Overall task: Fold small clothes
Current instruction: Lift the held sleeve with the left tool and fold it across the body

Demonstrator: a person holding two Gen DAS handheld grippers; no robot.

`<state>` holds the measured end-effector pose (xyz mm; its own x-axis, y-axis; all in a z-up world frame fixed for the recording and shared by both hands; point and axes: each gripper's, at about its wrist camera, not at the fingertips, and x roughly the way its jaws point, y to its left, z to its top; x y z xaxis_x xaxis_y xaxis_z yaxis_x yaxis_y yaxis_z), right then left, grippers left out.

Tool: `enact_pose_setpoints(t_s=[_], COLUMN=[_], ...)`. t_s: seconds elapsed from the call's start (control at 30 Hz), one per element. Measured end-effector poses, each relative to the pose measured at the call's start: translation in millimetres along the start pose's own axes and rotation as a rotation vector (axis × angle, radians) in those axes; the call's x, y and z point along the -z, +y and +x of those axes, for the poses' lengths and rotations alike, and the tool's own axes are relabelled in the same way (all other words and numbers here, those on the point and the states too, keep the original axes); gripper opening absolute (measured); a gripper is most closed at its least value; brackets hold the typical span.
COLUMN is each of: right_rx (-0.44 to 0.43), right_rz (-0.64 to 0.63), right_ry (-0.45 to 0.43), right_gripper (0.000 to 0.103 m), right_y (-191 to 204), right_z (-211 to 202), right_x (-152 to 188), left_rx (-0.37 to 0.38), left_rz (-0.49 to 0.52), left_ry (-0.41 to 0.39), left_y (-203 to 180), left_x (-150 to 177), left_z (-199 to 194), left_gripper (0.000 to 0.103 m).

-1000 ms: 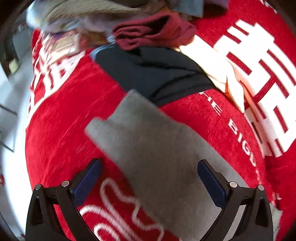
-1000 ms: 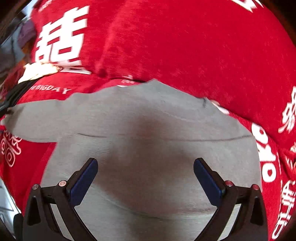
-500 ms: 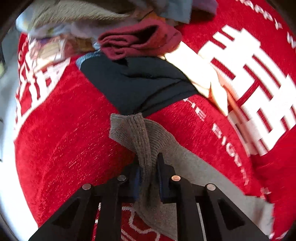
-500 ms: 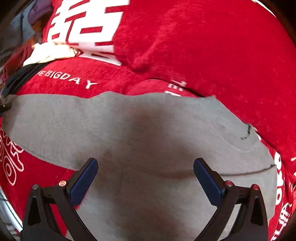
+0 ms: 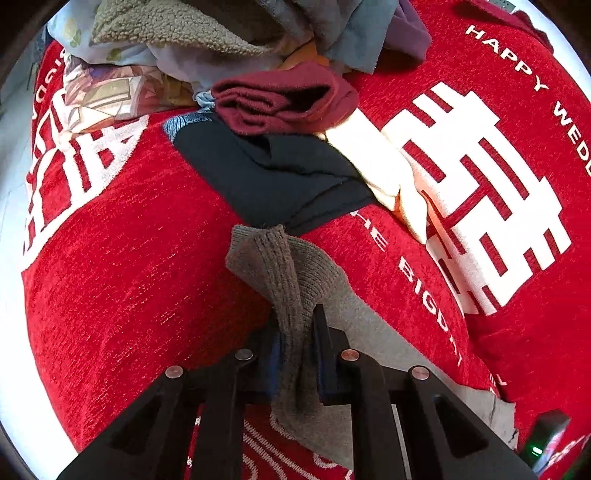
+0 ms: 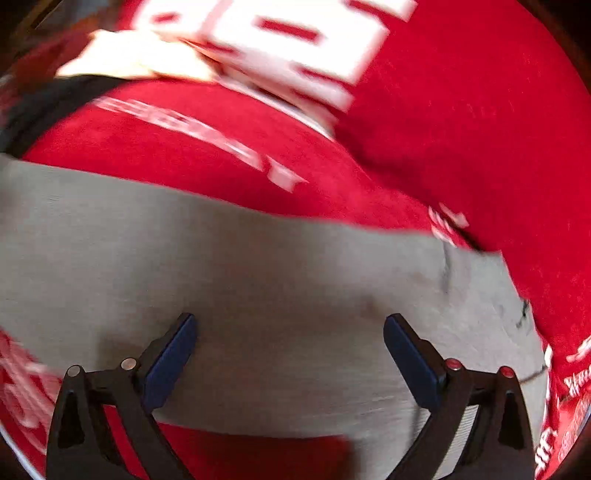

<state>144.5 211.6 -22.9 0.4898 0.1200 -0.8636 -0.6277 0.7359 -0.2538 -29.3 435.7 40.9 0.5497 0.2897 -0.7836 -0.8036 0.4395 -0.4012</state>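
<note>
A grey knit garment (image 5: pixel 291 280) lies spread on a red cloth with white lettering (image 5: pixel 122 258). My left gripper (image 5: pixel 297 332) is shut on a bunched ribbed end of it, and the fabric rises in a fold between the blue pads. In the right wrist view the same grey garment (image 6: pixel 277 280) stretches flat across the frame. My right gripper (image 6: pixel 290 332) hovers over it, open, with nothing between its blue pads (image 6: pixel 170 354). That view is blurred by motion.
A pile of other clothes sits at the far end: a dark red folded piece (image 5: pixel 284 99), a black garment (image 5: pixel 266 173), a cream piece (image 5: pixel 373 162) and a beige fleece (image 5: pixel 173 26). White floor (image 5: pixel 11 302) shows past the left edge of the cloth.
My left gripper went from wide open to shut on the grey garment's end and lifted it a little. My right gripper slid across the garment, staying open.
</note>
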Motion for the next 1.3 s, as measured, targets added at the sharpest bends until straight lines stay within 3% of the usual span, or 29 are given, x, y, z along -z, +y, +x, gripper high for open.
enact_pose_setpoints(t_s=[0.03, 0.07, 0.1, 0.23, 0.37, 0.43, 0.5, 0.6, 0.7, 0.8, 0.93, 1.1, 1.3], right_rx=[-0.163, -0.268, -0.302, -0.169, 0.019, 0.069, 0.075, 0.053, -0.143, -0.346, -0.349, -0.114, -0.022], right_rz=[-0.009, -0.010, -0.010, 0.042, 0.189, 0.241, 0.234, 0.165, -0.003, -0.019, 0.056, 0.167, 0.419], right_ry=[0.008, 0.022, 0.008, -0.061, 0.028, 0.073, 0.121, 0.092, 0.066, 0.009, -0.049, -0.019, 0.025], right_gripper=[0.101, 0.099, 0.099, 0.099, 0.099, 0.099, 0.099, 0.099, 0.098, 0.098, 0.098, 0.098, 0.098], right_y=[10, 14, 16, -24, -95, -115, -107, -72, -16, -12, -70, -180, -304], right_z=[-8, -14, -25, -41, -15, -1, 15, 12, -11, -48, -77, -84, -100], right_x=[-2, -3, -3, 3, 22, 34, 41, 39, 31, 29, 52, 123, 228], left_rx=[0.002, 0.007, 0.011, 0.028, 0.032, 0.024, 0.029, 0.029, 0.000, -0.013, -0.021, 0.013, 0.073], left_rz=[-0.006, -0.011, -0.015, -0.025, -0.012, -0.002, -0.003, 0.012, 0.036, 0.055, 0.121, 0.246, 0.444], left_ry=[0.002, 0.006, 0.006, 0.003, -0.007, -0.009, -0.011, -0.022, -0.031, -0.039, -0.050, -0.067, -0.060], left_y=[1, 2, 3, 5, -2, -7, -10, -15, -21, -28, -57, -125, -236], left_x=[0, 0, 1, 2, 4, 4, 3, 1, 3, 6, 19, 47, 110], left_z=[-1, -3, -5, -15, -24, -28, -34, -44, -53, -64, -77, -103, -130], left_gripper=[0.016, 0.016, 0.016, 0.016, 0.016, 0.015, 0.016, 0.015, 0.015, 0.015, 0.015, 0.015, 0.015])
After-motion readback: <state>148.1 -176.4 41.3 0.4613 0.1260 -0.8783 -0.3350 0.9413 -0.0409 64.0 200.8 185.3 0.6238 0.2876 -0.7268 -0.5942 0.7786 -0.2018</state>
